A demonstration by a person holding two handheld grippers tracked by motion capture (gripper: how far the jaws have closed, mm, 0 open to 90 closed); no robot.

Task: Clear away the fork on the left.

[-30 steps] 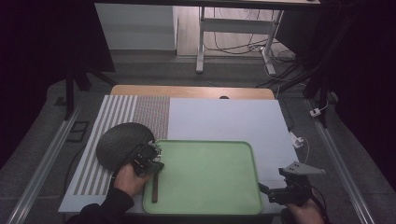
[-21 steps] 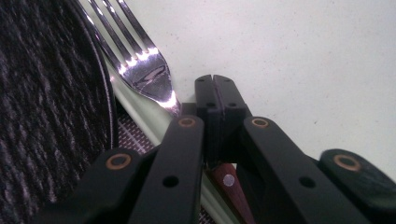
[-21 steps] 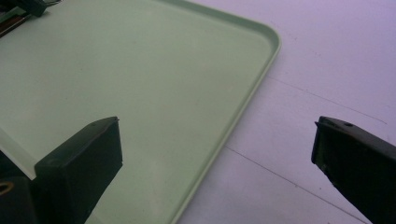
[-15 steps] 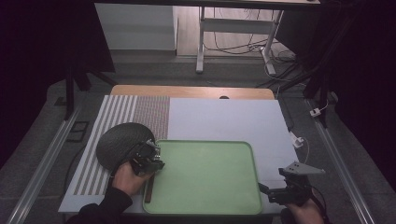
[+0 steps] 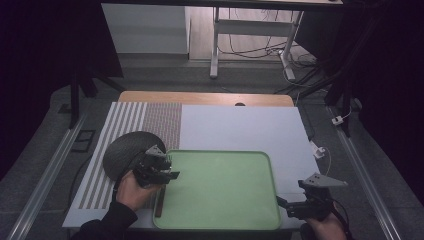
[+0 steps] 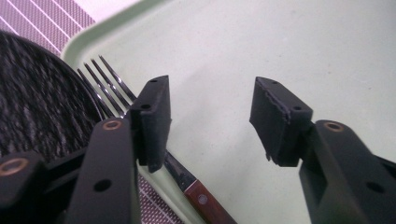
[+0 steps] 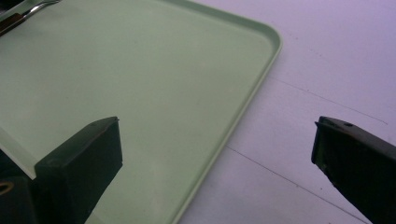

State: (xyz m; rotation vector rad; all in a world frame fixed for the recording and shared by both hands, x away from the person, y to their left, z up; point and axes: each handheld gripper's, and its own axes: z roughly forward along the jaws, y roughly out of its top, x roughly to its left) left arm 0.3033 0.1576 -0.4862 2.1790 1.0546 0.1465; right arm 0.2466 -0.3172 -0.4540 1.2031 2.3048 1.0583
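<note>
A fork (image 6: 105, 84) with a wooden handle (image 5: 160, 202) lies along the left rim of the green tray (image 5: 220, 190), tines pointing away from me beside a dark round plate (image 5: 122, 150). My left gripper (image 5: 167, 172) hovers over that rim. Its jaws have just been opening and nothing is between them (image 6: 210, 112); the fork lies just outside the left one. My right gripper (image 5: 287, 204) waits at the tray's near right corner, open and wide (image 7: 215, 144), straddling the tray's edge (image 7: 252, 88) with nothing held.
The tray sits on a pale mat (image 5: 240, 125) with a striped and dotted placemat (image 5: 130, 120) at its left, under the plate. The wooden table edge (image 5: 200, 97) lies beyond. A white cable (image 5: 320, 150) rests off the mat's right side.
The left gripper slid the fork slightly left toward the tray's rim, then opened its jaws and let it go. The right gripper has not moved.
</note>
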